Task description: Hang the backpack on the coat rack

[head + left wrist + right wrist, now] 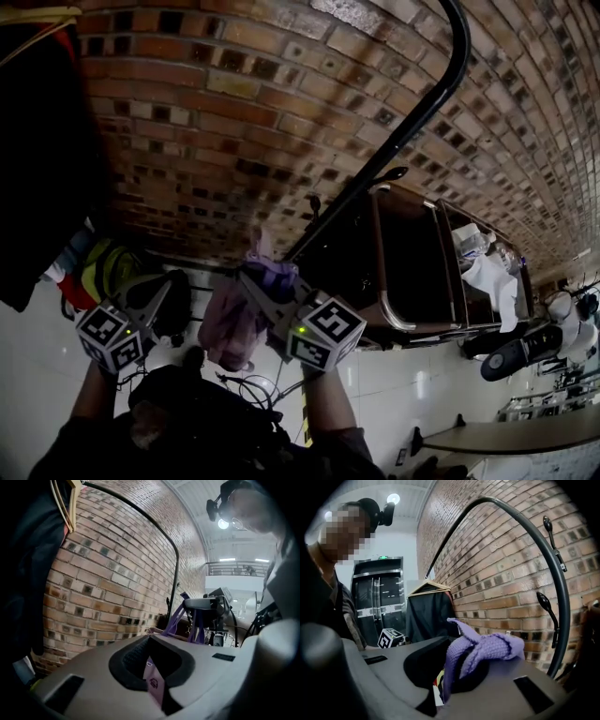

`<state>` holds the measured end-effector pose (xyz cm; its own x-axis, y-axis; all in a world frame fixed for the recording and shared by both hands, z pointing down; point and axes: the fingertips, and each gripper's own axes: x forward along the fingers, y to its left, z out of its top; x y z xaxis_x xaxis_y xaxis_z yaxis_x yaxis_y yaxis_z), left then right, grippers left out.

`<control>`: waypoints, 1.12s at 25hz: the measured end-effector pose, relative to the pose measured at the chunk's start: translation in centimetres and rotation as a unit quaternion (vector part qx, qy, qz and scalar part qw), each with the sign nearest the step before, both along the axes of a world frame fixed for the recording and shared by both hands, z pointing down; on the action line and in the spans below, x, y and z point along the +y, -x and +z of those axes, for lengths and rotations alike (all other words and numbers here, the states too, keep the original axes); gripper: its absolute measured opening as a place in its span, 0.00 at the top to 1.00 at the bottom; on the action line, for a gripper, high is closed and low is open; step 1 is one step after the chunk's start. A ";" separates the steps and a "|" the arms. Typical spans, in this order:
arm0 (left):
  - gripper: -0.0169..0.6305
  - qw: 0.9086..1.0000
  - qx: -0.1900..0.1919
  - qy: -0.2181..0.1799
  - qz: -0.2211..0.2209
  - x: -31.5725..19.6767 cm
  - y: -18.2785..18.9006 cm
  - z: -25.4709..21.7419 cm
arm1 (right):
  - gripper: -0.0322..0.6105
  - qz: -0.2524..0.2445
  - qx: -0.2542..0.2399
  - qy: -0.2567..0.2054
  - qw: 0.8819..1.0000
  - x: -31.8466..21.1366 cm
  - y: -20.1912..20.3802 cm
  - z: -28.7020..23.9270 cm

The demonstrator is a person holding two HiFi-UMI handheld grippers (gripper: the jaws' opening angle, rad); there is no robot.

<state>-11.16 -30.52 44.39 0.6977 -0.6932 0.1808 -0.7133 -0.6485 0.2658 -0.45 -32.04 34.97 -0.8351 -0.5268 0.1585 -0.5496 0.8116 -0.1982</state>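
Brick wall fills the background, with pale tiled floor at its foot. The coat rack is a single black tube arching up and over from low down. In the right gripper view two black hooks stick out from its curve, both bare. A dark garment on a wooden hanger takes the left edge. Right of the tube stands a brown cabinet, close against the tube's lower run. Between garment and tube lies an open stretch of bare brick.

Backpack: pinkish-purple and soft, hanging slack between the two grippers. It is in front of the wall and left of the tube's lower end. It is on neither hook. Cannot tell whether it touches the tube.

Left gripper: jaws drawn together on a thin lilac strip of the backpack that bears a small printed mark. Purple straps lead away beyond the jaw tips.

Right gripper: jaws clamped on a bunched purple knit part of the backpack, which spills up and over one jaw. The hooks lie ahead and to the right, apart from the fabric.

The grippers sit side by side, near each other, the right one nearer the tube.
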 end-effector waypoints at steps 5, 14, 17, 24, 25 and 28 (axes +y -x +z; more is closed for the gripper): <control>0.95 1.000 -0.001 -0.002 0.007 -5.2 0.0 0.1 | 0.94 0.006 0.001 -0.005 1.000 -6.1 -0.2 -2.1; 0.95 0.999 -0.002 0.002 0.032 -10.8 -1.8 -1.1 | 0.94 0.025 -0.021 -0.019 0.999 -12.2 -1.9 -6.0; 0.95 0.999 0.001 -0.009 0.037 -12.6 -2.5 -2.0 | 0.94 0.027 -0.017 -0.020 0.999 -13.5 -2.4 -6.5; 0.95 0.999 0.003 -0.019 0.030 -14.2 -4.5 -2.7 | 0.94 0.022 -0.032 -0.025 0.999 -15.5 -4.1 -7.7; 0.95 0.999 0.002 -0.018 0.029 -14.2 -4.6 -2.6 | 0.94 0.017 -0.035 -0.027 0.999 -15.5 -4.2 -7.9; 0.95 1.000 0.001 -0.016 0.021 -14.5 -4.9 -2.1 | 0.94 0.007 -0.045 -0.029 0.999 -15.2 -4.5 -8.0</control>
